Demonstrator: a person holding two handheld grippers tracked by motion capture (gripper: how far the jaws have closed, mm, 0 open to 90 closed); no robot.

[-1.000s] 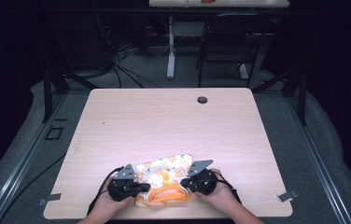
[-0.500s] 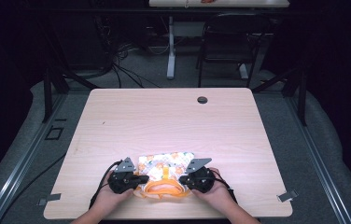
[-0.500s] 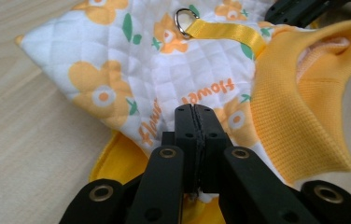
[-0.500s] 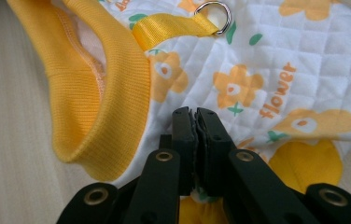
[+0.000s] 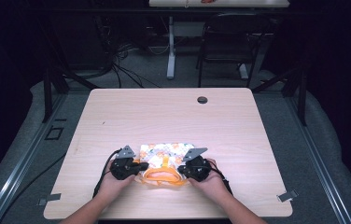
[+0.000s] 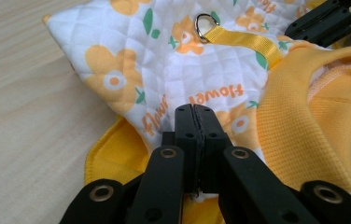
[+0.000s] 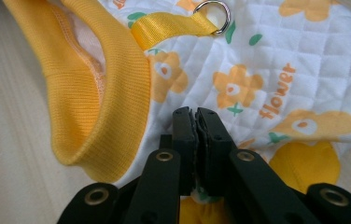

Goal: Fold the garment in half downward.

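A small quilted white garment (image 5: pixel 164 154) with orange flowers and an orange ribbed collar (image 5: pixel 162 176) lies near the table's front edge. Its white quilting (image 6: pixel 131 56) carries an orange strap with a metal ring (image 6: pixel 205 22), and the ring (image 7: pixel 218 11) appears again in the right gripper view. My left gripper (image 5: pixel 134 167) pinches the garment's left side, jaws shut on the fabric (image 6: pixel 195 112). My right gripper (image 5: pixel 186 169) pinches the right side, jaws shut on the fabric (image 7: pixel 195 114). The two grippers face each other across the collar (image 7: pixel 94 93).
The wooden table (image 5: pixel 164 112) has a round black grommet (image 5: pixel 202 100) near its far edge. Behind the table stand a chair (image 5: pixel 227 42) and a desk leg (image 5: pixel 170 51) among floor cables.
Both grippers and the garment have shifted a little farther from the front edge, and the garment lies flatter and more spread between them.
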